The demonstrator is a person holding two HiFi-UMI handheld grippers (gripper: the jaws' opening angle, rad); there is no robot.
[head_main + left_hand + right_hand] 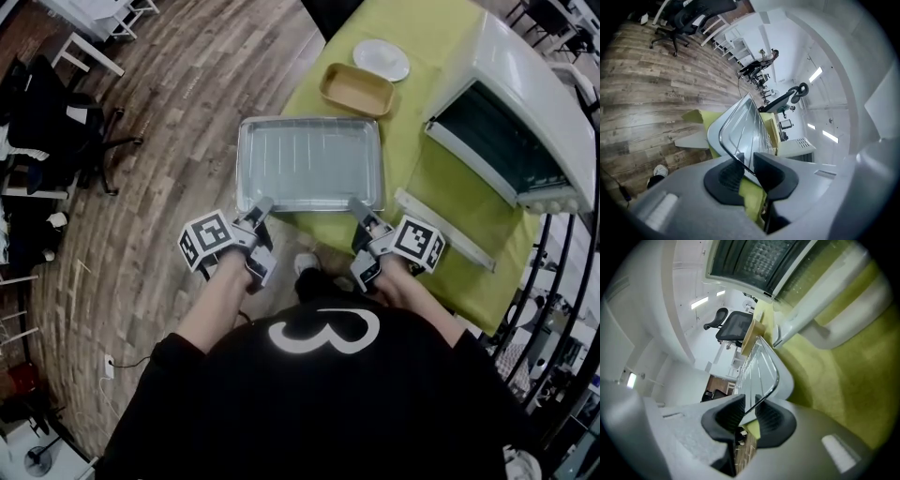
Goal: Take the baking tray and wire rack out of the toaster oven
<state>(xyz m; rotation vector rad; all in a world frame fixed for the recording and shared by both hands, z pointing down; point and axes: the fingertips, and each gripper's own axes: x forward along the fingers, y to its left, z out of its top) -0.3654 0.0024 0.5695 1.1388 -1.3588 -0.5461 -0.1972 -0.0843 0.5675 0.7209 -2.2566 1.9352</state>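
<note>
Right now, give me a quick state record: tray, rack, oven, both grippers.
baking tray: out of the oven, flat on the green table, by its near edge
wire rack: lying in the tray
toaster oven: right of the tray, door dropped open
left gripper: at the tray's near left corner, jaws slightly apart, rim and rack wire between them
right gripper: at the near right corner, same
beyond the tray: wooden dish, white plate

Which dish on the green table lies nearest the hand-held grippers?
The large silver baking tray holding the wire rack; the smaller tan dish and round white plate lie beyond it, farther off.
</note>
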